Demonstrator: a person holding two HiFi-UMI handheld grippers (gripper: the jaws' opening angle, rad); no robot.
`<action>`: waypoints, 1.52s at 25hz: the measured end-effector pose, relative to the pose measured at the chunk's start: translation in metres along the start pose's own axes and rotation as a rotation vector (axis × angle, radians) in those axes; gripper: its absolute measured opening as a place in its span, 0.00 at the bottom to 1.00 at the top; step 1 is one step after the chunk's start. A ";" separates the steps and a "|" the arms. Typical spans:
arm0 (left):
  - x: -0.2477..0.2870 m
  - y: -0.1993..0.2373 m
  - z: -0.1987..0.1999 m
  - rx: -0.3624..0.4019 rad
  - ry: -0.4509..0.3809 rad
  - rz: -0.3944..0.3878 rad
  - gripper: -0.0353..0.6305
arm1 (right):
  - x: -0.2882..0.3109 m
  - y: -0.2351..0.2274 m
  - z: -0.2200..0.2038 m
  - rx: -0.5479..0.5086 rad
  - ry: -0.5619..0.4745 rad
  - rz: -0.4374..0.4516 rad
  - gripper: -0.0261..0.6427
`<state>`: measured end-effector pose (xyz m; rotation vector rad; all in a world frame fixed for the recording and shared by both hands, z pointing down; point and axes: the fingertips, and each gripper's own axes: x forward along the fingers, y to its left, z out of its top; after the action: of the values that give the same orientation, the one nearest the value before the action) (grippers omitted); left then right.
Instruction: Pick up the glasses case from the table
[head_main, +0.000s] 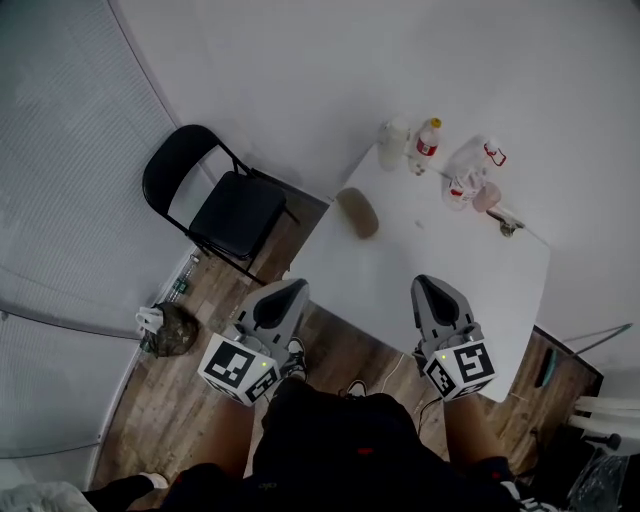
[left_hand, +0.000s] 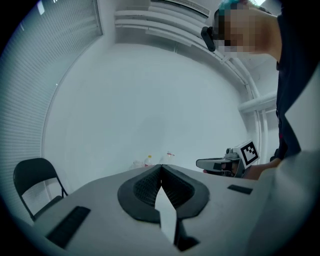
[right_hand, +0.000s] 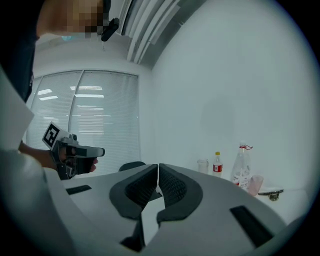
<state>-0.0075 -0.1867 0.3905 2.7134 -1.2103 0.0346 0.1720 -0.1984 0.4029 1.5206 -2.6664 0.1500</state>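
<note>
The glasses case (head_main: 357, 212), a brown oval, lies near the left edge of the white table (head_main: 400, 280). Both grippers hover at the table's near side, well short of the case. My left gripper (head_main: 288, 291) is over the table's near left corner; in its own view the left gripper (left_hand: 160, 168) has its jaws touching, with nothing between them. My right gripper (head_main: 424, 284) is over the near part of the table, right of the case; the right gripper (right_hand: 157, 166) is shut and empty too. The case is hidden behind the jaws in both gripper views.
At the table's far end stand a cup (head_main: 393, 145), a red-labelled bottle (head_main: 427, 140), a clear bottle (head_main: 470, 163) and a pink cup (head_main: 487, 197). A black folding chair (head_main: 225, 200) stands left of the table. A bag (head_main: 168, 330) lies on the wooden floor.
</note>
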 end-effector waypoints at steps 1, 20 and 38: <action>0.006 0.011 0.002 0.001 -0.001 -0.015 0.08 | 0.011 -0.001 0.002 -0.001 0.003 -0.016 0.07; 0.042 0.198 0.021 0.011 0.011 -0.159 0.08 | 0.166 0.019 -0.001 0.013 0.105 -0.221 0.07; 0.067 0.203 -0.013 -0.012 0.097 -0.088 0.08 | 0.295 -0.080 -0.219 -0.088 0.720 -0.137 0.59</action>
<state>-0.1122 -0.3673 0.4386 2.7174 -1.0600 0.1456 0.0931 -0.4646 0.6563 1.2893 -1.9730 0.4629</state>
